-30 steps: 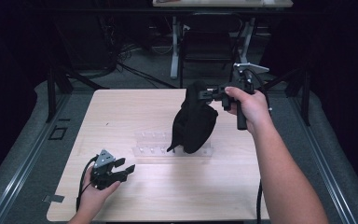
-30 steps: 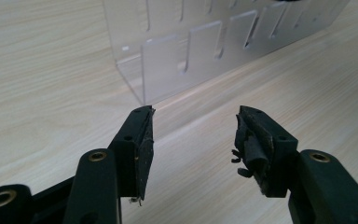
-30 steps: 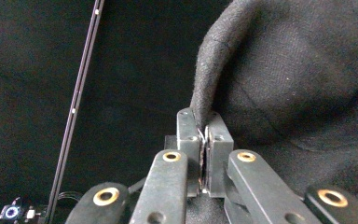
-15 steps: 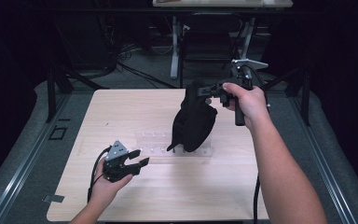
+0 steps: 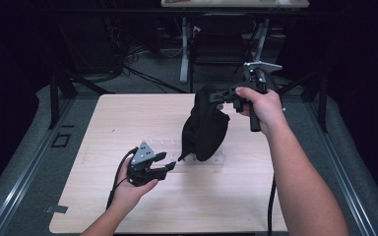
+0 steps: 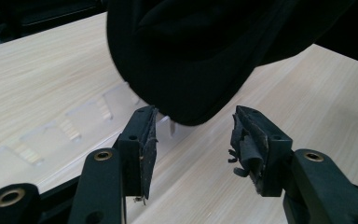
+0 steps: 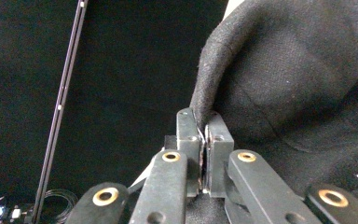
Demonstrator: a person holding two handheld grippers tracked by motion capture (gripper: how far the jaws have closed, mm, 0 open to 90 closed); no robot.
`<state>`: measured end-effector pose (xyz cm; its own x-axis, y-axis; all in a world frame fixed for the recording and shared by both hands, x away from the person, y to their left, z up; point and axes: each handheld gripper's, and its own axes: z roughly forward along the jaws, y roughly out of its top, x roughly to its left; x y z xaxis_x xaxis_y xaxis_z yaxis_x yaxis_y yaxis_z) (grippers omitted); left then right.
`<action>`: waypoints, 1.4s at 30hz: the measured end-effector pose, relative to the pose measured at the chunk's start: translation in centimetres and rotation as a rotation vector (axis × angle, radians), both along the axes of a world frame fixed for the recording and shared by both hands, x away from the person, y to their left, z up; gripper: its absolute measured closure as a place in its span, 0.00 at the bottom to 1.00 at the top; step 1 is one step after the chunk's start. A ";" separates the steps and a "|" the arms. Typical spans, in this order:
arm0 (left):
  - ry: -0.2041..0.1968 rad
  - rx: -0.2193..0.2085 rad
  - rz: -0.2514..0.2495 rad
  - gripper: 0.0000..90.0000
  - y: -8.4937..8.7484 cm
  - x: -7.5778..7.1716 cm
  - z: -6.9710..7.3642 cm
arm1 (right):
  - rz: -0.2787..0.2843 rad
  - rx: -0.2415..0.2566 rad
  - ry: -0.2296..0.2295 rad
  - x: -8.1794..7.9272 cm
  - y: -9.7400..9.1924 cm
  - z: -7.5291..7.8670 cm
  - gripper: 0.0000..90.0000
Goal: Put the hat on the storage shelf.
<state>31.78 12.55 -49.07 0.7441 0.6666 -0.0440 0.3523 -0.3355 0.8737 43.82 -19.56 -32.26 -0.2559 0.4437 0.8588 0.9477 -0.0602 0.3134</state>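
- Here the wooden table carries a clear plastic tray under a hanging black cloth.
- Right gripper — jaws clamped on the cloth's top edge, holding it up.
- Left gripper — jaws wide, near the cloth's lower hem; judged next: pinch that hem.

The black cloth hides part of the clear tray.

One black cloth, one clear tray (its pockets too faint to count), two claws, and one desk.
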 end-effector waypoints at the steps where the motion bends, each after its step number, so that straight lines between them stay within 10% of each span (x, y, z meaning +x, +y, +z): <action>1: -0.001 0.001 0.000 0.55 -0.2 -0.1 0.1 | 0.001 0.003 -0.001 0.0 0.1 0.0 0.97; 42: -0.069 0.073 0.018 0.90 -2.7 -0.5 1.4 | 0.070 0.122 -0.051 0.2 4.8 -0.1 0.85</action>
<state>31.23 9.84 -47.67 0.7314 0.6796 0.0566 0.2985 -0.3936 0.8694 44.06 -14.77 -32.39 -0.3275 0.3166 0.8902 0.9339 -0.0346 0.3559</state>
